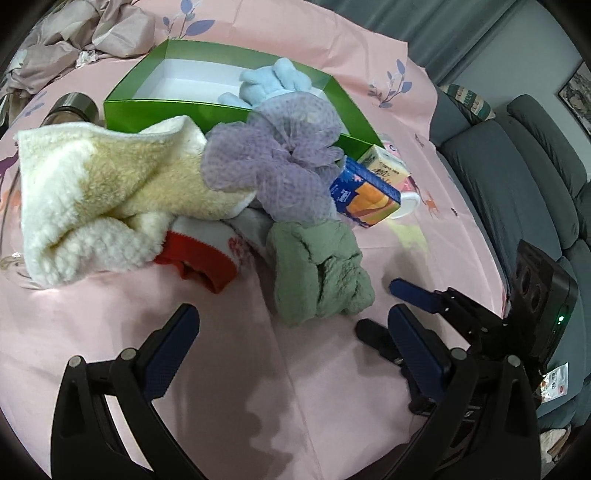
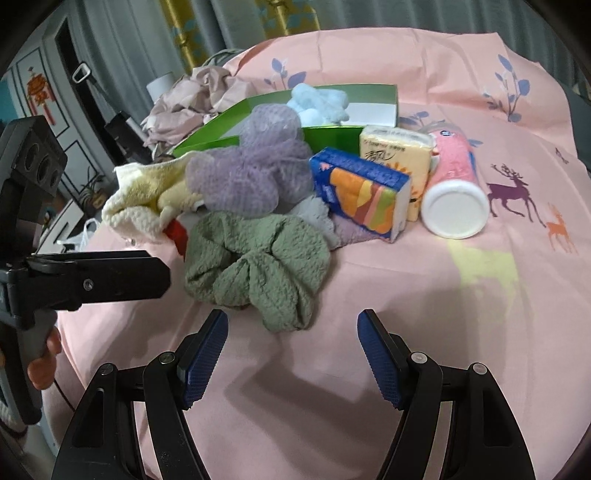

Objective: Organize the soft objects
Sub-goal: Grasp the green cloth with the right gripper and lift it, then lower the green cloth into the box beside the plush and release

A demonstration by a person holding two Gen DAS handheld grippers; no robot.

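Note:
A green box (image 1: 122, 105) (image 2: 332, 134) with a white inside stands at the back and holds a light blue plush item (image 1: 271, 83) (image 2: 319, 101). In front lie a purple mesh scrunchie (image 1: 275, 162) (image 2: 255, 166), a green scrunchie (image 1: 319, 275) (image 2: 258, 266), a cream fleece cloth (image 1: 99, 199) (image 2: 144, 195) and a red and grey sock (image 1: 207, 254). My left gripper (image 1: 291, 325) is open and empty, just short of the green scrunchie. My right gripper (image 2: 291, 328) (image 1: 384, 306) is open and empty, close in front of the same scrunchie.
Blue (image 1: 365, 195) (image 2: 362, 192) and yellow (image 2: 395, 155) tissue packs and a pink bottle (image 2: 456, 184) lie right of the pile. A metal cup (image 1: 70, 109) stands left of the box. Crumpled fabric (image 1: 74, 33) lies behind. A grey sofa (image 1: 517, 166) is past the table's right edge.

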